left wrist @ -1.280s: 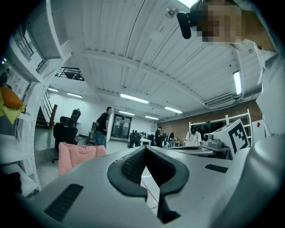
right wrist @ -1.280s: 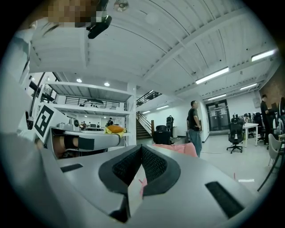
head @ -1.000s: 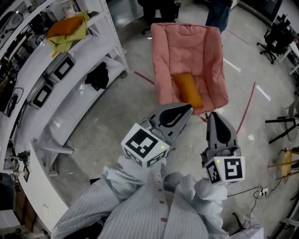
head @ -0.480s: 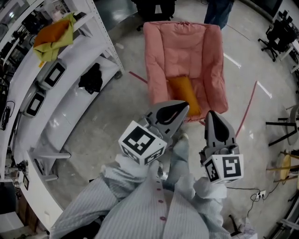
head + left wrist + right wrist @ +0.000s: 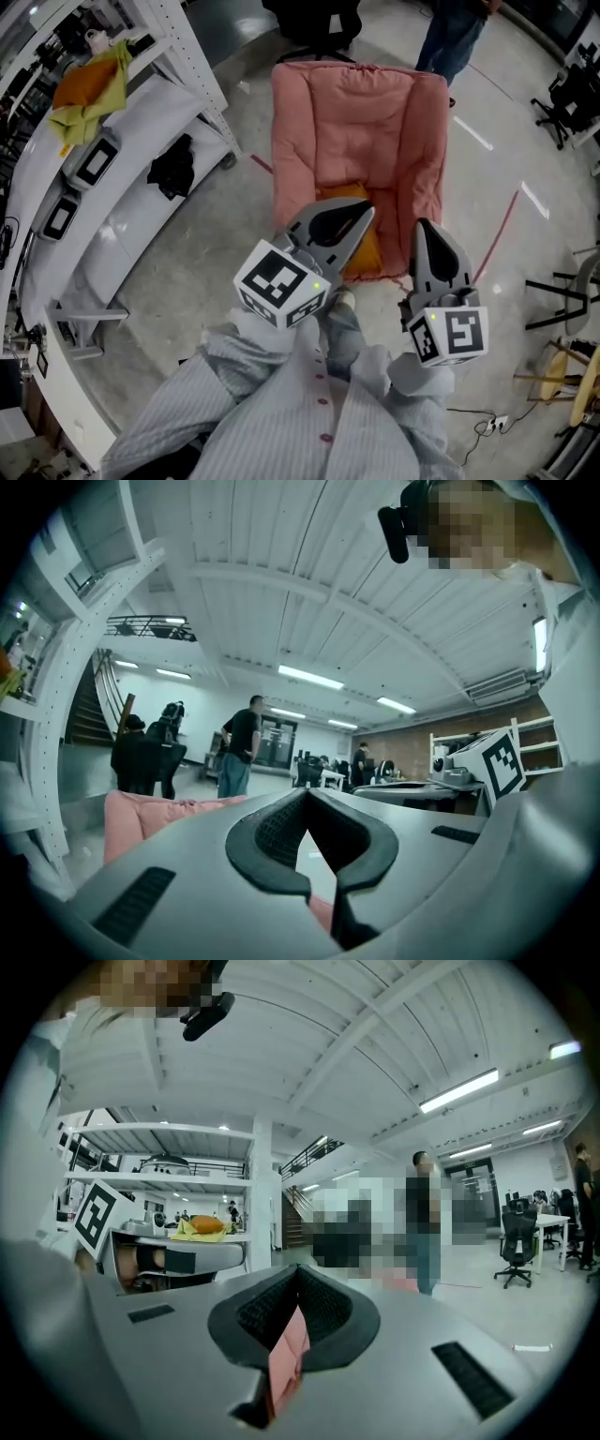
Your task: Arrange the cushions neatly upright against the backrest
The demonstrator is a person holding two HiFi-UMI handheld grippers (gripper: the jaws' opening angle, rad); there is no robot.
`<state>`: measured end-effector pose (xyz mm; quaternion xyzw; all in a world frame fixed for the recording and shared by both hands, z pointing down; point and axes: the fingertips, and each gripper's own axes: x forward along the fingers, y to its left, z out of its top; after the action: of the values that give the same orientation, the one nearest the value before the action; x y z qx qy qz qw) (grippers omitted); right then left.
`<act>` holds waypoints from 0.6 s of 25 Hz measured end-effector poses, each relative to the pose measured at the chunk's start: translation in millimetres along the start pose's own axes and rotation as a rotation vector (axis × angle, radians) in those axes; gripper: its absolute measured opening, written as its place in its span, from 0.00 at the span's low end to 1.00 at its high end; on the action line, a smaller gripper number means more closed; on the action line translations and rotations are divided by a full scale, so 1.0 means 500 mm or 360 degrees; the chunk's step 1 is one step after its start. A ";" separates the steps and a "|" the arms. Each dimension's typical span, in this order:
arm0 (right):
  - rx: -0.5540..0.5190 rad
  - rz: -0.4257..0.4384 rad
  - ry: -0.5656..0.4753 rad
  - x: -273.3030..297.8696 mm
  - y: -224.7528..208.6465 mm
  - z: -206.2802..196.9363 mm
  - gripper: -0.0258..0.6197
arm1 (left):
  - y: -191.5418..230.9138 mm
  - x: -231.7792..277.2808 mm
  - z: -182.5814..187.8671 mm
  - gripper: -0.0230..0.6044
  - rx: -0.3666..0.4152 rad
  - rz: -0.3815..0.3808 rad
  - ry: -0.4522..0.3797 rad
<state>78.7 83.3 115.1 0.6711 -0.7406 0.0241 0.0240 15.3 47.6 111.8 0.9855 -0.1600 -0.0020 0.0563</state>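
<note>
A pink padded armchair [image 5: 361,141] stands on the floor ahead of me. An orange cushion [image 5: 362,246] lies flat on its seat near the front edge, partly hidden behind my left gripper [image 5: 364,213]. That gripper is shut and holds nothing, its tip over the seat's front. My right gripper [image 5: 426,228] is also shut and empty, over the chair's front right corner. In the left gripper view the pink chair back [image 5: 155,810] shows past my left gripper [image 5: 306,795]. In the right gripper view a strip of pink chair [image 5: 287,1352] shows below my right gripper [image 5: 298,1271].
White shelving [image 5: 131,202] runs along the left, carrying an orange and yellow cloth [image 5: 86,89] and a black item [image 5: 170,167]. A person [image 5: 457,36] stands behind the chair. Red tape lines [image 5: 499,230] mark the floor; office chairs [image 5: 574,94] and a stool [image 5: 562,370] stand at the right.
The armchair has come closer and now sits right in front of both grippers. The orange cushion has slid partly behind the left gripper. Both jaws stay shut.
</note>
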 end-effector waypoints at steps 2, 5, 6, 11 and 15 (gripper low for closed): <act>-0.0005 0.0026 0.0001 0.031 -0.051 0.008 0.06 | 0.019 0.050 0.009 0.05 0.0000 0.0035 -0.0007; -0.0013 0.0073 0.0012 0.078 -0.105 0.015 0.06 | 0.052 0.107 0.016 0.05 -0.0023 0.0090 -0.0026; -0.0018 0.0090 0.0014 0.096 -0.116 0.017 0.06 | 0.065 0.120 0.018 0.05 -0.0026 0.0108 -0.0030; -0.0031 0.0156 0.0025 0.152 -0.150 0.016 0.06 | 0.109 0.157 0.009 0.05 -0.0042 0.0179 -0.0020; -0.0008 0.0168 0.0048 0.179 -0.154 -0.006 0.06 | 0.143 0.161 -0.016 0.05 -0.0059 0.0214 0.0036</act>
<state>146.7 -13.0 124.6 0.6307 -0.7745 0.0336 0.0354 69.1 -44.5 128.8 0.9713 -0.2250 0.0101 0.0763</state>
